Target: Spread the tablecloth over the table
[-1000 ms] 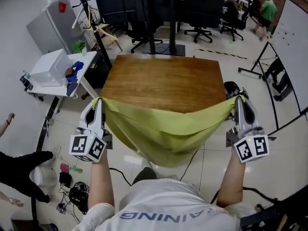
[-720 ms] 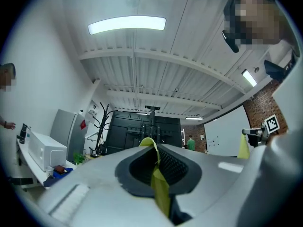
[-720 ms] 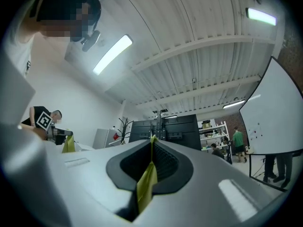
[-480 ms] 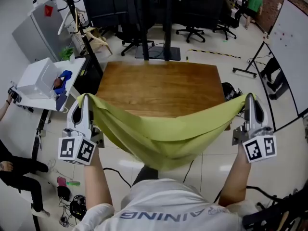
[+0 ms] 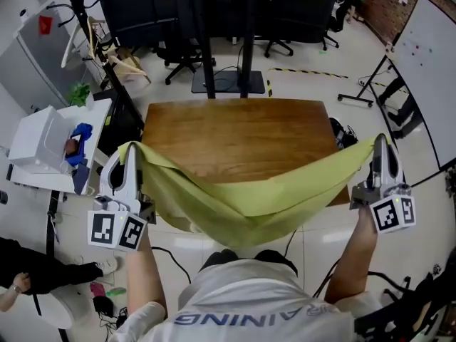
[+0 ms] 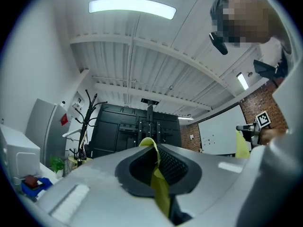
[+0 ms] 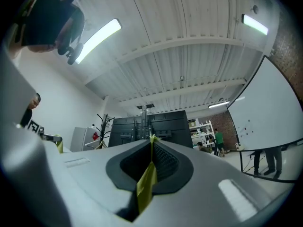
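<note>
A yellow-green tablecloth [image 5: 249,205] hangs in a sagging span between my two grippers, above the near edge of a brown wooden table [image 5: 235,130]. My left gripper [image 5: 130,150] is shut on the cloth's left corner, beside the table's near left corner. My right gripper [image 5: 380,142] is shut on the right corner, just past the table's near right corner. In the left gripper view a strip of cloth [image 6: 158,186] sticks out between the closed jaws. The right gripper view shows the same pinched cloth [image 7: 147,183]. Both point slightly upward.
A small white side table [image 5: 53,144] with a white box and blue items stands left of the wooden table. A black stand with screens [image 5: 221,20] and office chairs are beyond it. A whiteboard [image 5: 427,70] stands at the right. A person [image 5: 35,276] sits on the floor at lower left.
Both grippers have carried the cloth forward toward the table and spread wider apart. The cloth now overlaps the table's near edge. Both jaws stayed shut.
</note>
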